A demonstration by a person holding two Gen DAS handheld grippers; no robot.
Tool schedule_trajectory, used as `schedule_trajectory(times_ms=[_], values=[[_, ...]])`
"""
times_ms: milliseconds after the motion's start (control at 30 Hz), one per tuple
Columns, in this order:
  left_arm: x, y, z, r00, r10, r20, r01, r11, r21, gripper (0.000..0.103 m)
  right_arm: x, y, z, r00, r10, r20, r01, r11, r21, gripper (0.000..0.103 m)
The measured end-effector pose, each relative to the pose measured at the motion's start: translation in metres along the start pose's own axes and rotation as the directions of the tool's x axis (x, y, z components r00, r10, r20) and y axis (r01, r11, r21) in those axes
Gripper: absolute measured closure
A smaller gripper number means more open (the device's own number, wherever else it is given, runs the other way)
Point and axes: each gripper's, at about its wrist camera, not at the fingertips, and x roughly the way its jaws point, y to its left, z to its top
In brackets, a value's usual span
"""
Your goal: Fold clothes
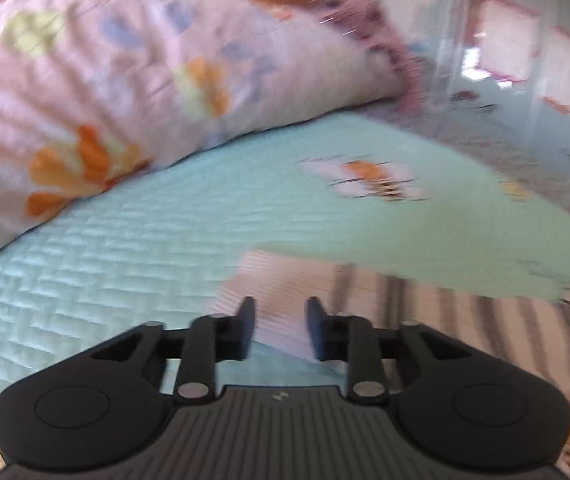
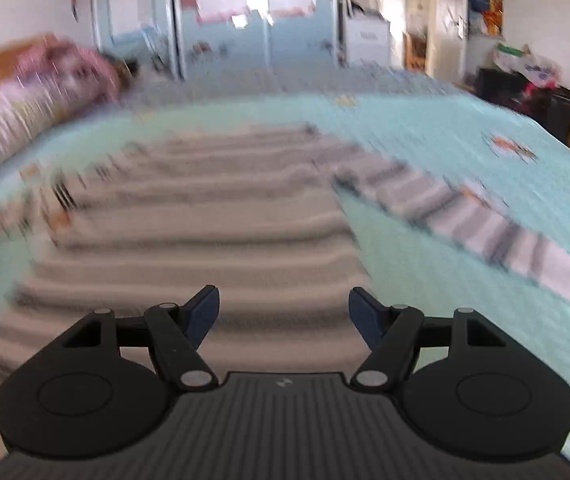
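Right hand-held gripper gapes over striped shirt; left narrow, empty

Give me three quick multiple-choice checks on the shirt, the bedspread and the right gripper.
1. Where does the striped shirt lie?
A. spread on the bed
B. on the pillow
C. on the floor

2. What colour is the bedspread?
A. red
B. light turquoise
C. black

3. How is the right gripper?
A. shut on the shirt
B. shut on the pillow
C. open, holding nothing

Answers: 1 A, it lies flat with one sleeve stretched out sideways; 2 B, pale blue-green all round the shirt; 3 C, a wide gap between its fingers with no cloth in it.
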Motion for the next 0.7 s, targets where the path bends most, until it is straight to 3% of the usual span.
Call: schedule_trajectory(times_ms=[33, 167, 233, 300, 400, 500, 567, 600, 633, 700], values=[[-0.006, -0.01, -0.004, 0.999, -0.036, 0.019, 0.036, 0.999, 0.023, 0.066, 0.006, 0.01, 0.013, 0.999, 0.045, 0.024, -0.045, 0.999, -0.006, 0.03], [-0.029, -0.044, -0.029, 0.981, -0.097, 0.167, 0.068, 0.983, 0.171, 0.062, 0.046, 0.069, 0.067, 0.976, 0.198, 0.09, -0.19, 0.978, -0.085, 0.03], [-0.033, -0.053, -0.044, 0.971, -0.108, 0.214, 0.061, 0.974, 0.217, 0.056, 0.081, 0.111, 0.086, 0.964, 0.253, 0.076, -0.24, 0.959, -0.148, 0.03], [-0.031, -0.054, -0.059, 0.967, -0.094, 0.238, 0.037, 0.972, 0.234, 0.04, 0.123, 0.147, 0.092, 0.965, 0.257, 0.043, -0.246, 0.953, -0.178, 0.03], [-0.015, -0.038, -0.05, 0.979, -0.059, 0.196, 0.035, 0.992, 0.124, 0.025, 0.185, 0.202, 0.101, 0.965, 0.261, -0.005, -0.256, 0.941, -0.222, 0.03], [-0.001, -0.018, -0.051, 0.994, -0.054, 0.098, 0.055, 0.998, -0.005, 0.024, 0.246, 0.255, 0.096, 0.981, 0.187, -0.056, -0.195, 0.934, -0.299, 0.03], [0.003, -0.01, -0.051, 0.995, -0.068, 0.075, 0.073, 0.995, -0.064, 0.024, 0.276, 0.294, 0.081, 0.976, 0.146, -0.16, -0.199, 0.894, -0.401, 0.032], [-0.002, -0.012, -0.053, 0.994, -0.069, 0.084, 0.075, 0.995, -0.063, 0.024, 0.281, 0.312, 0.07, 0.976, 0.134, -0.173, -0.2, 0.865, -0.461, 0.034], [-0.004, -0.013, -0.055, 0.993, -0.071, 0.094, 0.076, 0.996, -0.056, 0.024, 0.283, 0.328, 0.061, 0.978, 0.124, -0.167, -0.194, 0.831, -0.521, 0.034], [-0.007, -0.015, -0.056, 0.992, -0.074, 0.104, 0.079, 0.996, -0.052, 0.023, 0.272, 0.352, 0.049, 0.989, 0.133, -0.059, -0.139, 0.756, -0.64, 0.034]])
